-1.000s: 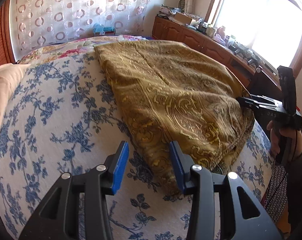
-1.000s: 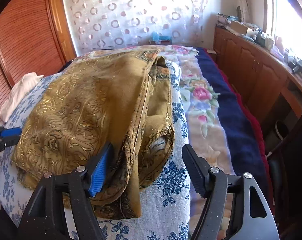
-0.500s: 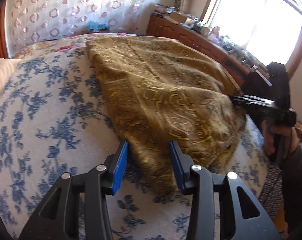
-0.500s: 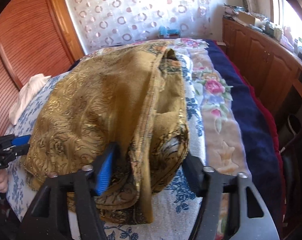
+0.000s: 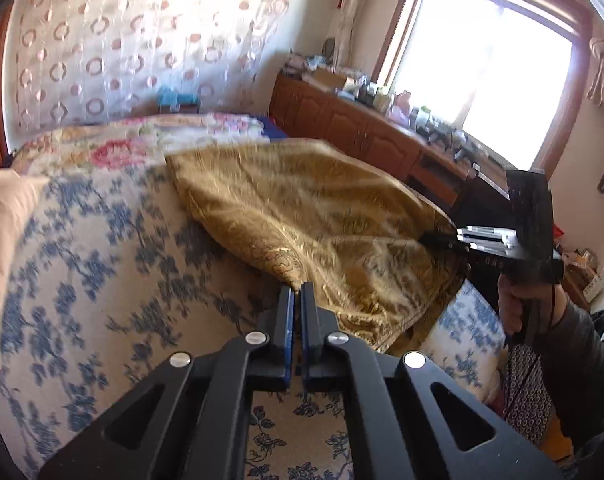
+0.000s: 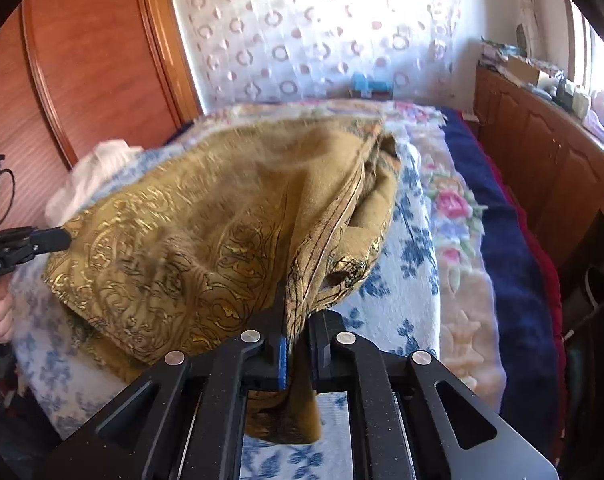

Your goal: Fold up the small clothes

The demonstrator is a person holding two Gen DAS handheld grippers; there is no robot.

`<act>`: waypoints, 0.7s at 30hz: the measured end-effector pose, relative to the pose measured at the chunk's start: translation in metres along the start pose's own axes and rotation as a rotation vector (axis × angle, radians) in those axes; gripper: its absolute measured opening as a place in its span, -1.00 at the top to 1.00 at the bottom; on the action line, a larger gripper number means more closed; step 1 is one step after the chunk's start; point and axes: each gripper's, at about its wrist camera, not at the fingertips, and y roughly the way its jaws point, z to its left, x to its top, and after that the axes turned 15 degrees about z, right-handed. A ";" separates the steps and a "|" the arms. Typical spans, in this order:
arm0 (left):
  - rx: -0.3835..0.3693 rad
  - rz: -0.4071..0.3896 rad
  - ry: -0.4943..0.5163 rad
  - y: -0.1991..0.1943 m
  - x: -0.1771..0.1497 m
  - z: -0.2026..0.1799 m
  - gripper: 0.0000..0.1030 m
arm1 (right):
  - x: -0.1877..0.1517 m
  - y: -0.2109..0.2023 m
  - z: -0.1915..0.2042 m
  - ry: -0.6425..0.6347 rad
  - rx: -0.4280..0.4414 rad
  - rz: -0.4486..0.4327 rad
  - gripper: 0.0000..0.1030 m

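A gold-patterned garment [image 5: 326, 224] lies on the bed, its near edge lifted off the blue-flowered cover [image 5: 101, 264]. My left gripper [image 5: 296, 292] is shut on the garment's near left corner. My right gripper [image 6: 297, 320] is shut on the garment's near right edge [image 6: 229, 232], with cloth hanging down between the jaws. Each gripper shows in the other's view, the right gripper [image 5: 442, 239] at the cloth's right end and the left gripper [image 6: 61, 239] at its left end.
A cream cloth [image 5: 1, 240] lies at the bed's left side. A wooden cabinet [image 5: 366, 136] with clutter runs under the window on the right. A floral and navy blanket [image 6: 498, 216] covers the bed's right side. A wooden wardrobe [image 6: 81, 60] stands to the left.
Both grippers were open around the garment's near edge; both have closed on it and raised it, so the cloth now hangs taut between them.
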 end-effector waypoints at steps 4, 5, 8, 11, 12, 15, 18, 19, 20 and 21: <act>-0.004 -0.056 0.002 -0.028 0.000 0.001 1.00 | -0.002 -0.024 0.019 -0.043 0.025 -0.048 0.91; -0.002 -0.067 0.007 -0.036 -0.001 0.001 1.00 | -0.004 -0.029 0.025 -0.059 0.030 -0.056 0.91; 0.003 -0.094 0.020 -0.057 -0.013 -0.002 1.00 | -0.012 -0.044 0.040 -0.088 0.047 -0.078 0.91; -0.005 -0.107 0.026 -0.071 -0.027 -0.006 1.00 | -0.023 -0.057 0.048 -0.096 0.072 -0.097 0.92; -0.005 -0.111 0.028 -0.074 -0.030 -0.008 1.00 | -0.027 -0.062 0.051 -0.098 0.078 -0.103 0.92; 0.006 -0.120 0.045 -0.083 -0.038 -0.016 1.00 | -0.037 -0.072 0.058 -0.099 0.101 -0.116 0.92; 0.035 -0.129 0.055 -0.083 -0.036 -0.019 1.00 | -0.038 -0.076 0.059 -0.101 0.103 -0.123 0.92; 0.034 -0.129 0.048 -0.082 -0.032 -0.016 1.00 | -0.035 -0.076 0.058 -0.101 0.099 -0.122 0.92; 0.037 -0.129 0.047 -0.079 -0.028 -0.014 1.00 | -0.031 -0.075 0.056 -0.097 0.095 -0.122 0.92; 0.045 -0.131 0.045 -0.076 -0.021 -0.010 1.00 | -0.026 -0.073 0.054 -0.086 0.094 -0.123 0.92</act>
